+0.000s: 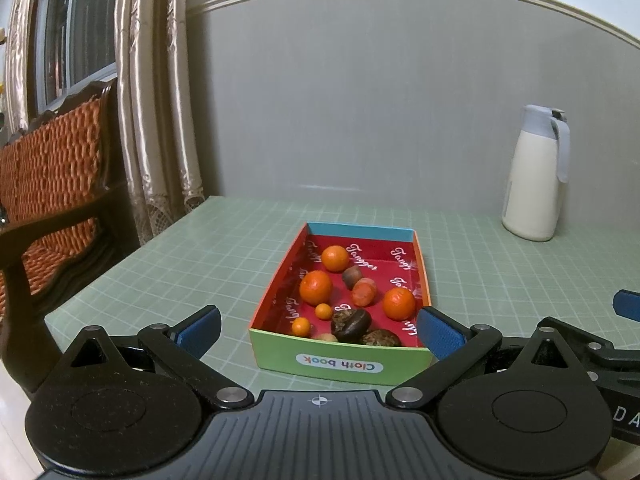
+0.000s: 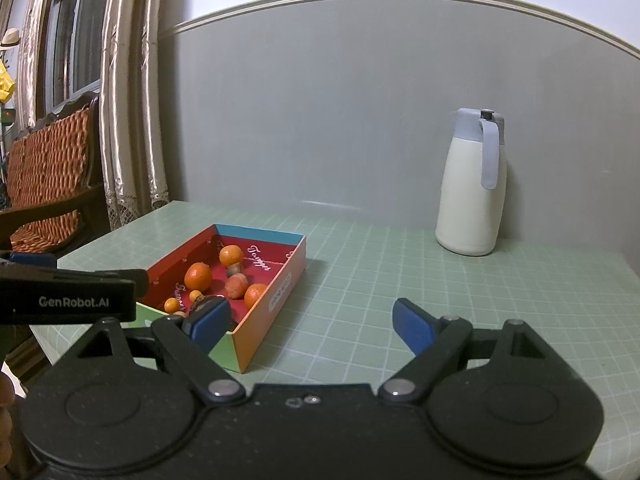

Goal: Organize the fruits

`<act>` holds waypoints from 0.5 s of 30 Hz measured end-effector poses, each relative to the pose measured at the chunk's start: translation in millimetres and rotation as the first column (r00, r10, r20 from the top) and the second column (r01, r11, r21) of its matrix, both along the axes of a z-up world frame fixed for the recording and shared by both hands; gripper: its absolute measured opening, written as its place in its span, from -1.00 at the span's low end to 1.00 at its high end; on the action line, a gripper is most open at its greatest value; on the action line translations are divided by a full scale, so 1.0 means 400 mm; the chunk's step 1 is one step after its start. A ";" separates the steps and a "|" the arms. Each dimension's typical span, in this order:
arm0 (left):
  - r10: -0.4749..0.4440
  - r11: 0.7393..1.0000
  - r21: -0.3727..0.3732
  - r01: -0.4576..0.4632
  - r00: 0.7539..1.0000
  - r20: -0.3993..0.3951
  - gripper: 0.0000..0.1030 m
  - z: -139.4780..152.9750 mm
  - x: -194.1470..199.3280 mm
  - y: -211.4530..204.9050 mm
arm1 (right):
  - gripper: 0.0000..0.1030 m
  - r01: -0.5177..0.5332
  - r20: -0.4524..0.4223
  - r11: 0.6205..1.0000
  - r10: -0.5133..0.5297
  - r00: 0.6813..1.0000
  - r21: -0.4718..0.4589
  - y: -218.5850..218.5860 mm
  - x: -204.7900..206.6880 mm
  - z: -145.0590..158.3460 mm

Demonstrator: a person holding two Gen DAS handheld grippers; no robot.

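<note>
A colourful cardboard box (image 1: 340, 360) with a red inside stands on the green grid mat. It holds three oranges (image 1: 316, 287), two small kumquats (image 1: 301, 326), several brown chestnut-like fruits (image 1: 351, 322) and a reddish fruit (image 1: 364, 292). My left gripper (image 1: 320, 330) is open and empty, just in front of the box's near wall. My right gripper (image 2: 310, 322) is open and empty to the right of the box (image 2: 272, 300), its left finger beside the near corner. The fruits (image 2: 198, 276) show in this view too.
A white thermos jug (image 1: 534, 176) with a grey lid stands at the back right against the wall; it also shows in the right wrist view (image 2: 472, 184). A wooden chair (image 1: 48, 184) with an orange cushion and curtains stand left of the table. The left gripper's body (image 2: 68, 300) shows at the left.
</note>
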State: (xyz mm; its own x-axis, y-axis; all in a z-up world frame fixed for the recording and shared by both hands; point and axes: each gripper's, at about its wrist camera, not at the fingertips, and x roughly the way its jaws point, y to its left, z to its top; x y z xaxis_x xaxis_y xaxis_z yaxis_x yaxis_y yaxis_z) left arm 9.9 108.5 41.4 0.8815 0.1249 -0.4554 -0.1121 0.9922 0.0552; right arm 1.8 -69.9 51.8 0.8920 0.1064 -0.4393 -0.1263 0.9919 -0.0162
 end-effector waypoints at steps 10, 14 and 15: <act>-0.002 1.000 -0.001 0.002 1.000 0.000 1.00 0.002 0.003 0.003 | 0.70 -0.005 -0.001 1.000 0.005 1.000 -0.001 0.005 0.003 0.001; -0.003 1.000 -0.004 0.003 1.000 -0.002 1.00 0.004 0.006 0.003 | 0.70 -0.005 -0.001 1.000 0.005 1.000 -0.002 0.007 0.002 0.003; -0.004 1.000 -0.005 0.004 1.000 -0.003 1.00 0.004 0.008 0.003 | 0.70 -0.006 -0.002 1.000 0.006 1.000 -0.002 0.007 0.002 0.003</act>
State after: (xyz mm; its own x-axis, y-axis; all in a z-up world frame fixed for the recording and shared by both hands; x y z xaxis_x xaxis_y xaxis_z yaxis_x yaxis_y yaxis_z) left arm 13.3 109.6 43.2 0.8808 0.1189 -0.4583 -0.1075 0.9929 0.0510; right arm 2.6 -67.0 53.1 0.8907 0.1110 -0.4409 -0.1323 0.9911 -0.0177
